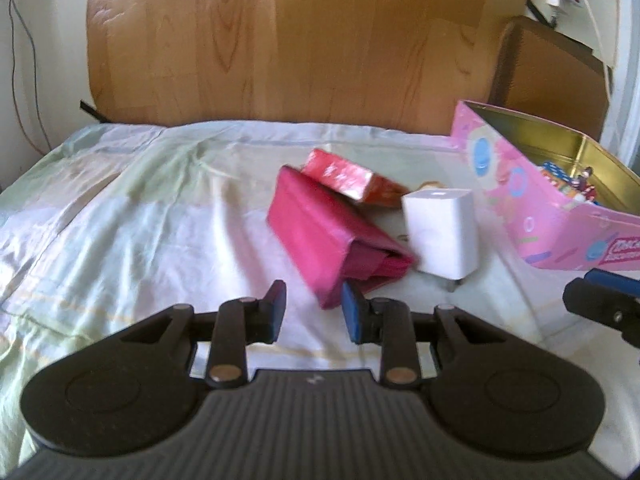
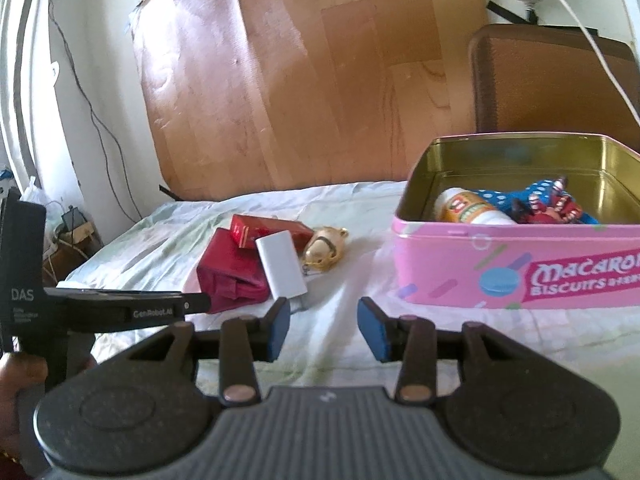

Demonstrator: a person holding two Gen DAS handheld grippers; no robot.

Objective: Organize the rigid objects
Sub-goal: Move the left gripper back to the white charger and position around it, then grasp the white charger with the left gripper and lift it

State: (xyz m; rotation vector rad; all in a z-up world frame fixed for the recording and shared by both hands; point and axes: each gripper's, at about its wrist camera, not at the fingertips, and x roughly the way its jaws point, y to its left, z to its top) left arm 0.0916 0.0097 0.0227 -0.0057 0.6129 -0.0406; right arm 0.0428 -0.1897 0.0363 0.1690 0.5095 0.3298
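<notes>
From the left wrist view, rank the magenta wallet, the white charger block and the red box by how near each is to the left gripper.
From the left gripper, nearest first:
1. Magenta wallet, just ahead, its near end by the right fingertip.
2. White charger block, ahead to the right, beside the wallet.
3. Red box, farthest back, resting on the wallet's far end.

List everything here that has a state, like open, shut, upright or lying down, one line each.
Pink tin: lid off, partly filled.
White bottle: lying in the tin.
Magenta wallet: folded shut, on the sheet.
Red box: closed, leaning on the wallet.
White charger: unplugged, against the wallet.
Gold trinket: on its side.
Left gripper: open, empty.
Right gripper: open, empty.
</notes>
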